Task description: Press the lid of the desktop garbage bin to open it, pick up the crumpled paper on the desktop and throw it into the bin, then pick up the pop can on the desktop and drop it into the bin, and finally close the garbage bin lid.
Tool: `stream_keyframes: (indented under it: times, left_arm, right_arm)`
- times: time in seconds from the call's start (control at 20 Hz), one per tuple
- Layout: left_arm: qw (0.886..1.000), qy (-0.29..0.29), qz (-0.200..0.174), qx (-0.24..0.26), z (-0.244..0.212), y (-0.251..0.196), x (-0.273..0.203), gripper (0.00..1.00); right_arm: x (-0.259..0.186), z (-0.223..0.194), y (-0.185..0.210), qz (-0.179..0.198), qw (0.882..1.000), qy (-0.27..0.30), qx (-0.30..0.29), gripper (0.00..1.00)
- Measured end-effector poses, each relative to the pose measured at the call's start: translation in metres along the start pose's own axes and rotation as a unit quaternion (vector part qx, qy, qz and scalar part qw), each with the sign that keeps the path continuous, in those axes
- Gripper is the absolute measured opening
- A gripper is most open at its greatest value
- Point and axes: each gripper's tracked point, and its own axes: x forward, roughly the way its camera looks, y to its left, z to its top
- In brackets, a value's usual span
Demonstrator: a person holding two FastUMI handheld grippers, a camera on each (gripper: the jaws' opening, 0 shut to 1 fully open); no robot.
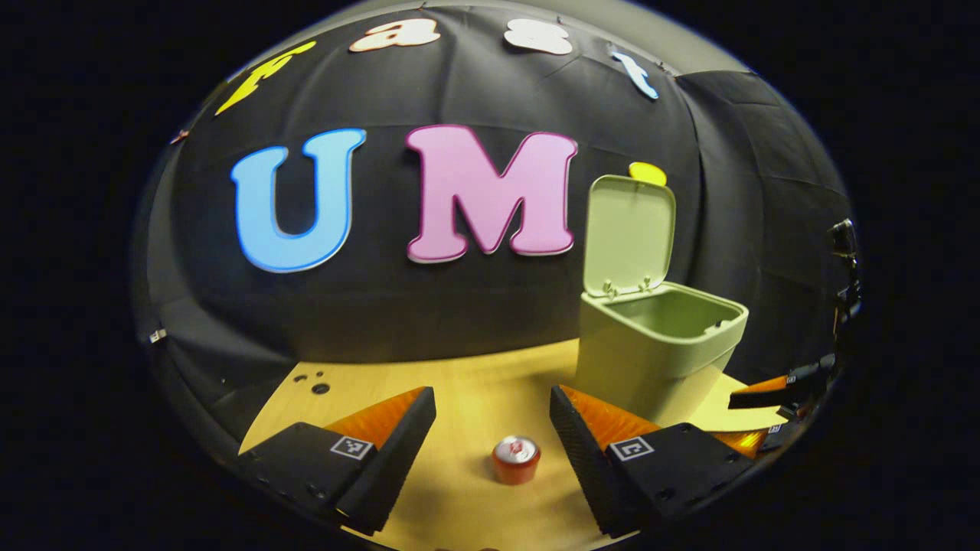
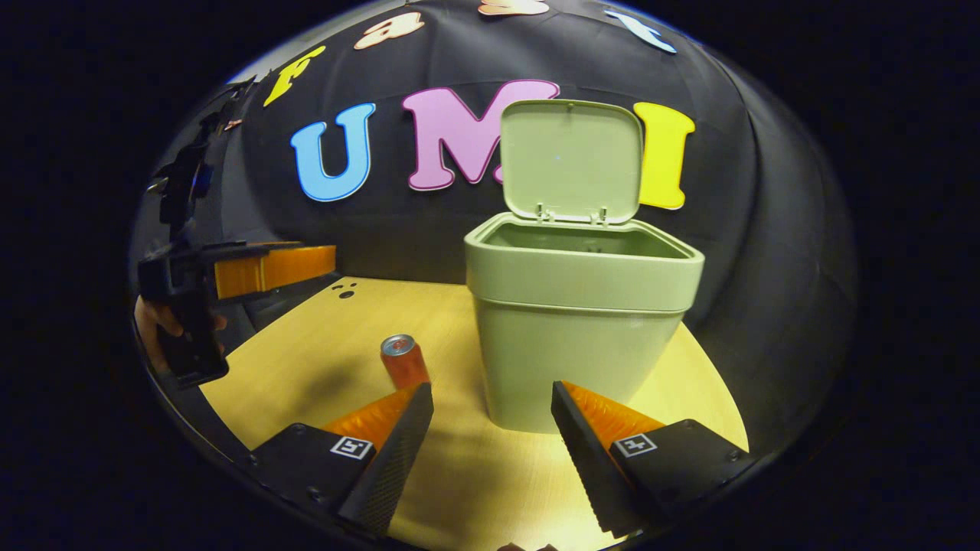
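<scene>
On the desktop, left of the bin [image 2: 582,321]: pop can [image 2: 403,361], upright, not yet lifted. Bin lid [image 2: 570,159] stands open. No crumpled paper on the desktop, presumably binned. Left gripper [image 1: 492,425] spread either side of the can; right gripper [image 2: 492,425] apart, empty, before the bin.

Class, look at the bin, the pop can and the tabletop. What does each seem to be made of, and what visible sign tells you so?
Bin: likely moulded plastic, matt pale green; even colour, rounded edges, lid on small hinges.
Pop can: probably aluminium; shiny silvery top, glossy red side.
Tabletop: looks like wood or wood-look laminate; pale yellow with faint grain lines, smooth. Which of the two cannot be told.
</scene>
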Motion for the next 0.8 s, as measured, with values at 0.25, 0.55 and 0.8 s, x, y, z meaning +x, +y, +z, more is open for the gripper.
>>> stream_keyframes:
  times: [0.25, 0.55, 0.8]
  left_arm:
    - [0.998, 0.048, 0.036, -0.015, -0.051, 0.046, -0.04, 0.96]
    - [0.993, 0.076, 0.071, -0.051, -0.09, 0.097, -0.072, 0.96]
    - [0.99, 0.084, 0.094, -0.066, -0.117, 0.128, -0.083, 0.96]
  right_arm:
    - [0.035, -0.019, 0.045, 0.031, 0.999, 0.011, -0.01, 0.98]
    - [0.093, -0.033, 0.088, 0.052, 0.997, 0.015, -0.053, 0.98]
    - [0.136, -0.05, 0.11, 0.046, 0.996, 0.024, -0.077, 0.98]
